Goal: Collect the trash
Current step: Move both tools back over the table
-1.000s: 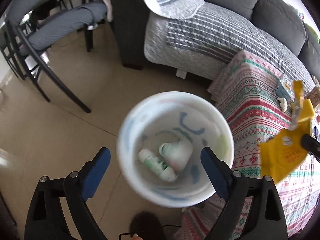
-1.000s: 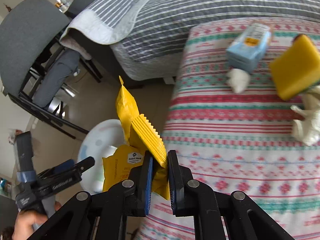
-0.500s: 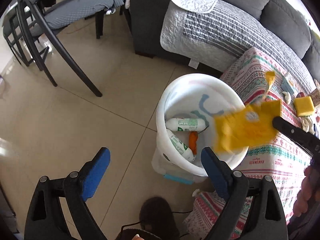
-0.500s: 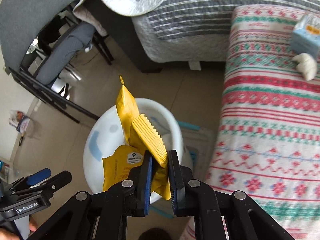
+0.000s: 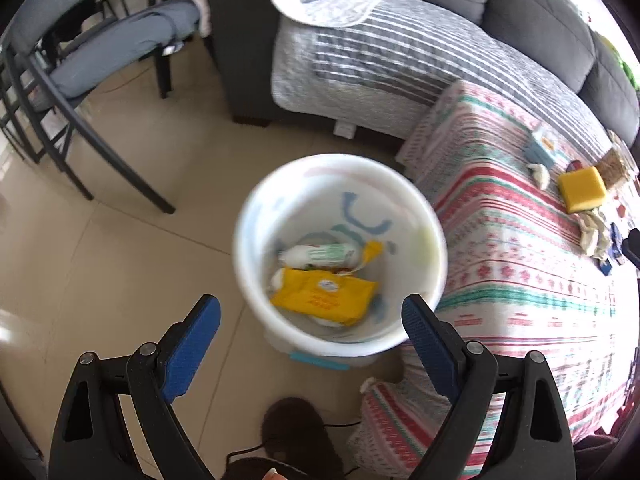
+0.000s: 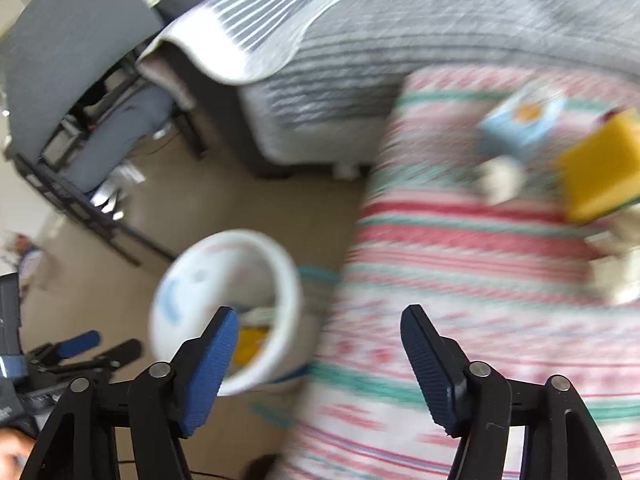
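Observation:
A white bucket [image 5: 248, 248] stands on the floor beside the table. In it lie a yellow wrapper [image 5: 324, 296] and a white and green bottle [image 5: 320, 254]. My left gripper [image 5: 312, 320] is open and empty above the bucket's near rim. My right gripper [image 6: 318, 338] is open and empty, between the bucket [image 6: 288, 280] and the table edge; the wrapper [image 6: 248, 344] shows inside the bucket. On the table lie a yellow sponge [image 5: 582, 190], a light blue carton [image 5: 540, 150] and crumpled white tissues [image 5: 592, 230].
The table carries a red, green and white patterned cloth [image 5: 500, 264]. A grey sofa with a striped quilt [image 5: 380, 52] is behind it. A grey chair with black legs [image 5: 80, 64] stands at the left on the tiled floor. The right view is motion-blurred.
My right gripper opened and let go of the yellow wrapper, which now lies in the bucket. It then swung right towards the table. The left gripper stayed open over the bucket.

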The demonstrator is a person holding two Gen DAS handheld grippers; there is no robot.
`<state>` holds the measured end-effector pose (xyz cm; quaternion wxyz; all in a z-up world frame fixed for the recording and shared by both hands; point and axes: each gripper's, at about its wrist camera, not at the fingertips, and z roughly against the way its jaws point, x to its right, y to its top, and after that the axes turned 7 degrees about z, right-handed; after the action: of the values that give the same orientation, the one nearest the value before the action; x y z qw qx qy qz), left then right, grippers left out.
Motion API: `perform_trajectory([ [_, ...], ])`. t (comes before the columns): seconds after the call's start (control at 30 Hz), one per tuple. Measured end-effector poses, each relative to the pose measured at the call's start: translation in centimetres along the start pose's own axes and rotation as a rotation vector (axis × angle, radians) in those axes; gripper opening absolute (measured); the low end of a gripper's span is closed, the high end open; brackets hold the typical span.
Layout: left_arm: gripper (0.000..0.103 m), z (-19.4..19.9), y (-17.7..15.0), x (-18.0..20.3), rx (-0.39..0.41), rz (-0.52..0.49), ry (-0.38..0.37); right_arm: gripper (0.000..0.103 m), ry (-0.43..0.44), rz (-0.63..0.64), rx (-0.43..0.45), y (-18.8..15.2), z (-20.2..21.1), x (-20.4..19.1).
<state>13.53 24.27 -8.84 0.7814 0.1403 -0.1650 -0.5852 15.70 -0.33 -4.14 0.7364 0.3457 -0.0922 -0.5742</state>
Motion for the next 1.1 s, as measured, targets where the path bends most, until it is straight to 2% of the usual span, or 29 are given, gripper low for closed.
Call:
perform_trajectory([
  [0.07,0.095,0.3,0.0,1.8,0.001,-0.02,-0.025,0.08,-0.043,-0.019,0.02,-0.1,1.6,1.8],
  [0.13,0.103,0.7,-0.1,3.7,0.005,-0.044,-0.047,0.085,-0.09,-0.049,0.042,-0.4,3.3,4.1],
  [0.2,0.103,1.1,-0.2,5.8,0.012,-0.07,-0.066,0.087,-0.154,-0.074,0.054,-0.8,5.0,6.1],
  [0.37,0.103,1.7,-0.4,11.2,0.01,-0.115,-0.117,0.093,-0.252,-0.109,0.071,-2.1,8.1,10.3],
  [0.7,0.103,1.5,-1.3,22.9,-0.006,-0.227,-0.192,0.094,-0.357,-0.163,0.039,-5.4,13.5,18.6],
  [0.9,0.103,0.4,-1.7,28.1,-0.029,-0.267,-0.239,0.094,-0.425,-0.24,-0.015,-7.8,15.4,23.5],
  [1.1,0.103,-1.2,-1.6,32.3,-0.035,-0.293,-0.26,0.094,-0.446,-0.302,-0.054,-9.4,16.5,27.0],
])
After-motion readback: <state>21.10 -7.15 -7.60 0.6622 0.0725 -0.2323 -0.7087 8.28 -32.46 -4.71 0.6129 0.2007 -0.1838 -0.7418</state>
